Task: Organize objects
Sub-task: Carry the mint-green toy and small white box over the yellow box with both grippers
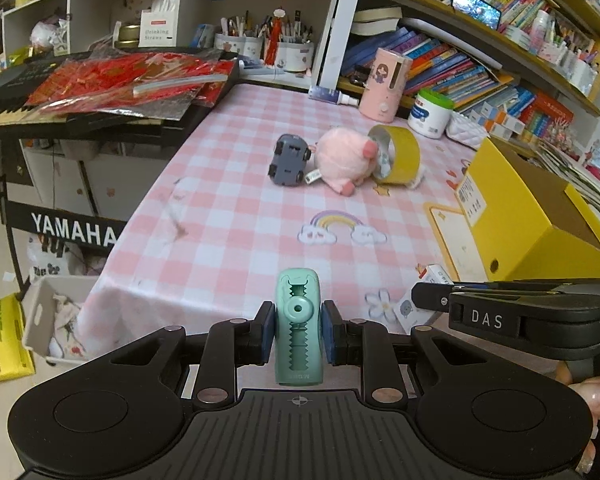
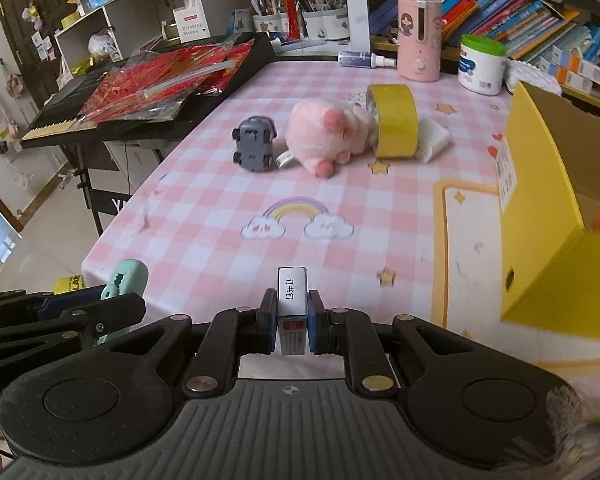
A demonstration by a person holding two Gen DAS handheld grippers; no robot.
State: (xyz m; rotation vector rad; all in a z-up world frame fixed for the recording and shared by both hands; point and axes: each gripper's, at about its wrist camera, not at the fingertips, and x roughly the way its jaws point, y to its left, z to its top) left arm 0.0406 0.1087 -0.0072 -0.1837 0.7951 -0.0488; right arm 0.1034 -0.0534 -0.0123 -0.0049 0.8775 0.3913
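Note:
My left gripper (image 1: 298,330) is shut on a mint-green plastic device (image 1: 298,328), held upright over the near edge of the pink checked table (image 1: 228,184). My right gripper (image 2: 292,318) is shut on a small white box with printed characters (image 2: 292,300). The left gripper and its green device (image 2: 126,278) show at the left of the right wrist view. Farther on the table lie a grey toy car (image 1: 290,160) on its side, a pink plush pig (image 1: 342,158) and a yellow tape roll (image 1: 396,152). A yellow box (image 1: 532,216) stands open at the right.
A keyboard (image 1: 16,108) with red foil packets (image 1: 132,80) borders the table's left. Along the back stand a pink dispenser (image 1: 384,84), a white tub with green lid (image 1: 430,114), pen cups (image 1: 288,54) and shelves of books (image 1: 480,68). A white bin (image 1: 56,316) sits on the floor.

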